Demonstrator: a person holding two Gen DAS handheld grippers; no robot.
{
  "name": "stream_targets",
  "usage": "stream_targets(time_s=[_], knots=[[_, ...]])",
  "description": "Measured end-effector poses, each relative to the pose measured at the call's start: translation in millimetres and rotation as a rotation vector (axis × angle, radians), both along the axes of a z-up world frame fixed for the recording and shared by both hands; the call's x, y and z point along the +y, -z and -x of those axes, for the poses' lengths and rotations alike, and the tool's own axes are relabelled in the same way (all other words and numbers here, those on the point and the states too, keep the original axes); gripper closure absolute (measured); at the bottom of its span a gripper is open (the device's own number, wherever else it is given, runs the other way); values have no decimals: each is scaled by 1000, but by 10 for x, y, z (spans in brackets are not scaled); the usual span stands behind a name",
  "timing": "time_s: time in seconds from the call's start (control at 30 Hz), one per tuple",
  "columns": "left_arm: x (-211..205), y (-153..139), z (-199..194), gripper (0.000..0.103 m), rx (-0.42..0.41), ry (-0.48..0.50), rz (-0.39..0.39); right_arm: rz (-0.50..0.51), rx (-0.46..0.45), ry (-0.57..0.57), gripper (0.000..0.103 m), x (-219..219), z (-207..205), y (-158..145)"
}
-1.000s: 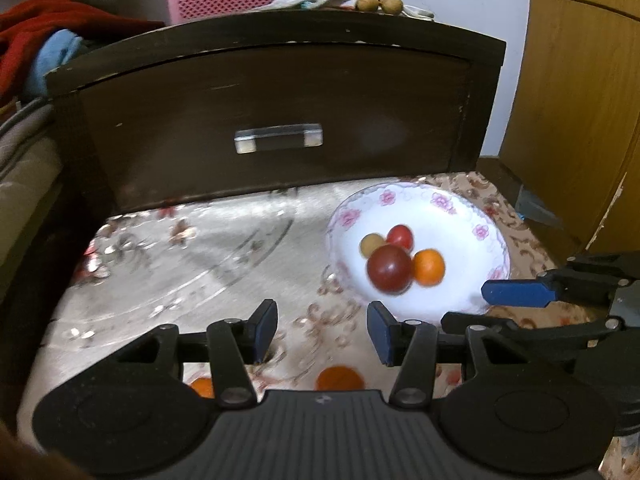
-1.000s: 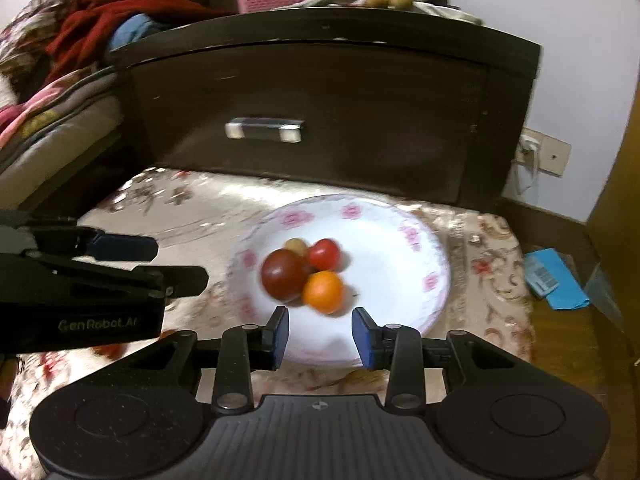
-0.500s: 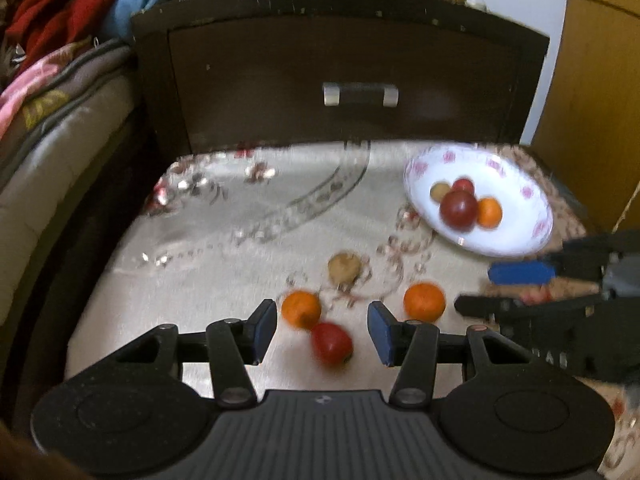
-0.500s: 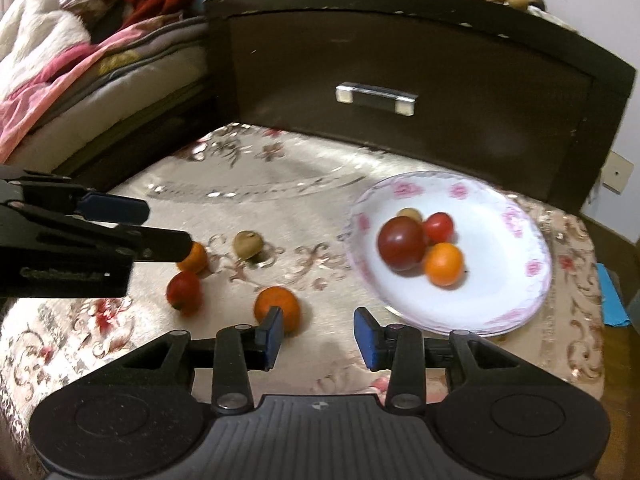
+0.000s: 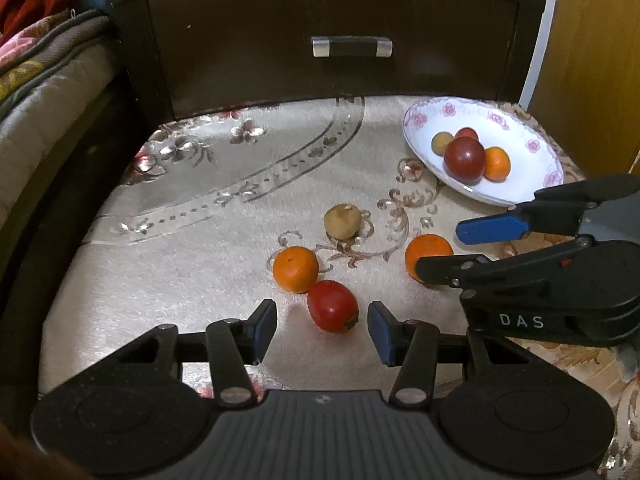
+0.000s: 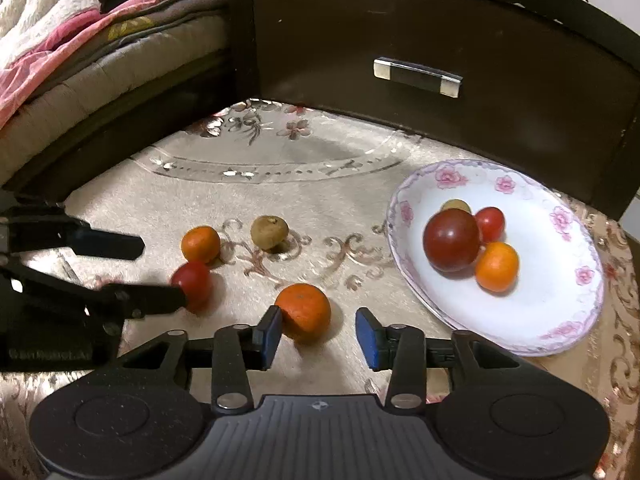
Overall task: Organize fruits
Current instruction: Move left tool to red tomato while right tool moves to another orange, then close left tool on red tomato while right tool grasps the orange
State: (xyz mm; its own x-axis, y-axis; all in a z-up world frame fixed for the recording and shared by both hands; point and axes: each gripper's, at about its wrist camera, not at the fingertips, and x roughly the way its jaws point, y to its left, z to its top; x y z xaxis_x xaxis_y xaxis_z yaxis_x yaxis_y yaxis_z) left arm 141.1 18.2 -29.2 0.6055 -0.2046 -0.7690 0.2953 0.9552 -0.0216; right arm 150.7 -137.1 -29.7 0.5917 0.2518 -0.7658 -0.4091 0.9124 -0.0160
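Note:
A white floral plate (image 5: 536,148) (image 6: 560,320) at the right holds a dark red tomato (image 6: 451,239), a small red tomato, an orange and a brown fruit. Loose on the cloth lie a red tomato (image 5: 332,306) (image 6: 193,281), two oranges (image 5: 296,269) (image 6: 304,311) and a brown fruit (image 5: 342,221) (image 6: 269,232). My left gripper (image 5: 322,332) is open, its fingers either side of the red tomato. My right gripper (image 6: 316,337) is open, close behind the nearer orange; it also shows in the left wrist view (image 5: 460,248).
A dark wooden drawer front (image 5: 344,40) with a metal handle (image 6: 417,77) stands behind the patterned cloth (image 5: 192,216). A bed with blankets (image 6: 80,40) is on the left. A wooden door (image 5: 592,60) is at the right.
Both grippers pulled back from the plate and lowered toward the loose fruits. The left now frames the red tomato and the right is close behind an orange.

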Motion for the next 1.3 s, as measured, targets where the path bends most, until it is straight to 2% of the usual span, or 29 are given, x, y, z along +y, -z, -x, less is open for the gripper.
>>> stream_targets(time_s=[0.2, 0.27, 0.33, 0.5, 0.6, 0.7, 0.8, 0.9, 1.13, 1.3], knots=[[3, 67, -41, 46, 16, -3, -2, -1, 18, -33, 67, 95, -48, 79], [-7, 77, -52, 46, 15, 0, -5, 13, 28, -27, 68, 107, -80, 120], [-16, 78, -70, 46, 16, -2, 5, 25, 36, -23, 74, 107, -98, 152], [-46, 88, -105, 46, 18, -4, 33, 42, 45, -8, 75, 100, -71, 123], [-66, 149, -124, 46, 28, -13, 22, 45, 49, 12, 75, 29, -32, 101], [-85, 209, -148, 49, 19, -32, 6, 48, 48, 22, 75, -29, 9, 84], [-107, 205, -170, 58, 15, -34, 15, 57, 46, 28, 75, -73, 43, 74], [-145, 199, -157, 65, 10, -21, 13, 64, 49, 31, 75, -124, 80, 83], [-186, 170, -60, 65, 17, 23, 31, 67, 52, 36, 75, -222, 156, 72], [-262, 108, 137, 65, 33, 97, 41, 72, 62, 29, 75, -276, 270, 34]])
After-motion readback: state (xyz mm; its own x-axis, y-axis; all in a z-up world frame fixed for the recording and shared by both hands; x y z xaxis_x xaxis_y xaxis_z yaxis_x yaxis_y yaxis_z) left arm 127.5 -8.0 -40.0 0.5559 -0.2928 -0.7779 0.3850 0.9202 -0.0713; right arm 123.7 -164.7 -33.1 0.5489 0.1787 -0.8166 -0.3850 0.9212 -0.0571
